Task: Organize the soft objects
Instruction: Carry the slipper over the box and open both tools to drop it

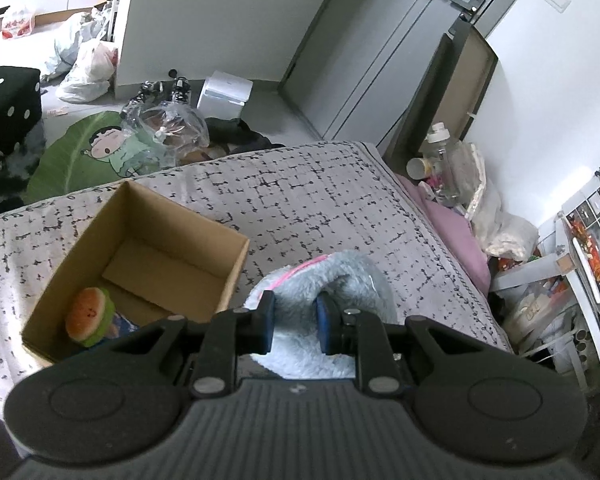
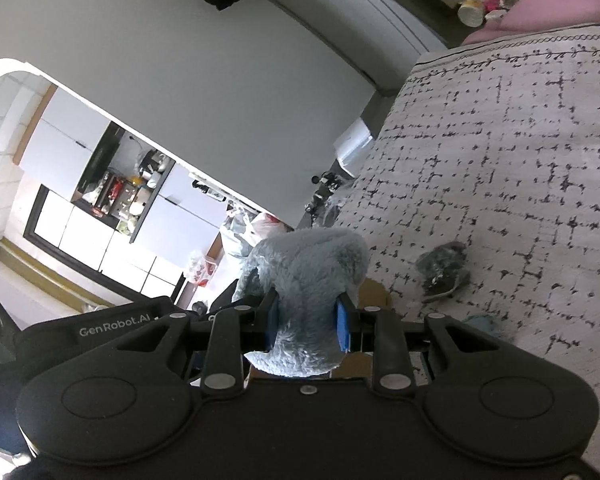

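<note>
In the left wrist view, the left claw [image 1: 295, 326] is closed on a fluffy grey-blue plush item [image 1: 332, 280], its blue pads [image 1: 269, 326] pressing into the fur from both sides. The plush has a thin pink trim along one edge and is raised above the bed [image 1: 320, 200], which is covered by a pale quilt with a dark broken-grid pattern. Just to the left of the claw, an open cardboard box [image 1: 148, 264] sits on the quilt. Inside it, in the near left corner, lies a round watermelon plush [image 1: 90, 316] with an orange-red face and a green rim, resting against something blue that is mostly hidden. Beyond the bed, the floor holds a green leaf-shaped mat [image 1: 84, 148] with a cartoon figure, crumpled clear plastic [image 1: 168, 128], white bags and a small white box [image 1: 224, 94]. At the right side of the bed, a pink cloth [image 1: 456, 228] and a clear bottle [image 1: 444, 160] are near the wall.

In the right wrist view, the right claw [image 2: 307, 326] is likewise clamped on the same grey-blue plush item [image 2: 308, 276], which bulges above and below its blue pads [image 2: 342, 328]. The view is rolled, so the bed [image 2: 520, 152] fills the right side. A small dark grey soft object [image 2: 444, 272] lies on the quilt to the right of the claw, apart from the held plush. A sliver of cardboard shows just behind the claw. A kitchen area with white cabinets shows at far left.
</note>
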The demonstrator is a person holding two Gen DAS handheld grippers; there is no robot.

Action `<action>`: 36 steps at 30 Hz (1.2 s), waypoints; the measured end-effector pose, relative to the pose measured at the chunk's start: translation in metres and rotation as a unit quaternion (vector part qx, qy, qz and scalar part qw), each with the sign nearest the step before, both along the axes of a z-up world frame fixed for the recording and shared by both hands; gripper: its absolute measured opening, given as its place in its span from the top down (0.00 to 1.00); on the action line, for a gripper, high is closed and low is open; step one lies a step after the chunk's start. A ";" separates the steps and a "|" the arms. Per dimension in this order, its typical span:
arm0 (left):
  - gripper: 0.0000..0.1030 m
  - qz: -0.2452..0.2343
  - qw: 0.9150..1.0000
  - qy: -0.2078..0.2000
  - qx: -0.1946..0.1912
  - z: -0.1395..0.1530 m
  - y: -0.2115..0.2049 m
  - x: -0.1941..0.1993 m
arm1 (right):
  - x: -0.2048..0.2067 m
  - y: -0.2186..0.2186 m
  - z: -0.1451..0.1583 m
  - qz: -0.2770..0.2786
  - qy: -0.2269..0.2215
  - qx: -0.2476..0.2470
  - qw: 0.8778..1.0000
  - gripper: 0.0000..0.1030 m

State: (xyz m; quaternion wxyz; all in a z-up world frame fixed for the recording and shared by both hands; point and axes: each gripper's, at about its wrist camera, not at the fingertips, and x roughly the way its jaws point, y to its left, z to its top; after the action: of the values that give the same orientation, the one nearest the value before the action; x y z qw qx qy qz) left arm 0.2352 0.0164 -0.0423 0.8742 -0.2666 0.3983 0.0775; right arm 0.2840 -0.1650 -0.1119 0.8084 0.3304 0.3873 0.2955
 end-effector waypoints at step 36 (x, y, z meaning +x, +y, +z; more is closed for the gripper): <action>0.86 0.030 0.997 0.032 -0.061 -0.072 0.117 -0.008 | -0.013 0.103 -0.022 0.028 -0.047 -0.107 0.993 0.68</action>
State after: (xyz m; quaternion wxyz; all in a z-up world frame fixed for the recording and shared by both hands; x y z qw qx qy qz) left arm 0.2271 0.1331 -0.1140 0.8407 -0.3284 0.4216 0.0874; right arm 0.2709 -0.0615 -0.1344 0.8478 0.2171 0.3872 0.2902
